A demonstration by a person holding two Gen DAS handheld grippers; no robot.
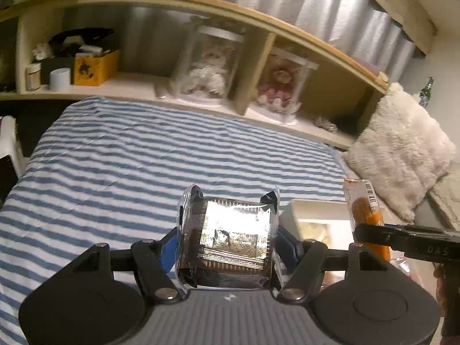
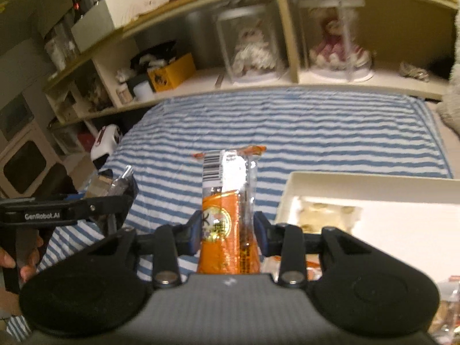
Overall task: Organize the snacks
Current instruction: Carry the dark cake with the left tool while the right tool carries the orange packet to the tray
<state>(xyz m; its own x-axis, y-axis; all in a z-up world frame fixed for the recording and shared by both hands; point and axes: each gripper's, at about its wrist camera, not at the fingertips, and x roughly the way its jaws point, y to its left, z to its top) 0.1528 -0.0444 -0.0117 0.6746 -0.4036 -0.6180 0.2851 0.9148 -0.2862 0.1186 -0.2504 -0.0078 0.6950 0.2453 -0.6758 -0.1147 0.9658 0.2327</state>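
My left gripper (image 1: pixel 227 244) is shut on a clear-wrapped pack of brown biscuits (image 1: pixel 230 230), held above the striped bed. In the right wrist view my right gripper (image 2: pixel 227 230) is shut on an orange snack packet (image 2: pixel 227 210) that stands upright between the blue pads, its barcode end up. The same orange packet (image 1: pixel 365 210) shows at the right of the left wrist view, clamped by the right gripper's black finger. The left gripper with its biscuit pack (image 2: pixel 112 184) appears at the left of the right wrist view, a hand below it. A white box (image 2: pixel 373 192) lies open on the bed to the right.
A blue-and-white striped bedspread (image 1: pixel 143 158) covers the bed. Behind it runs a wooden shelf (image 1: pixel 258 20) with two dolls in clear cases, a yellow box and small jars. A fluffy white cushion (image 1: pixel 402 149) lies at the right. More snack packets (image 2: pixel 448 310) sit at the lower right.
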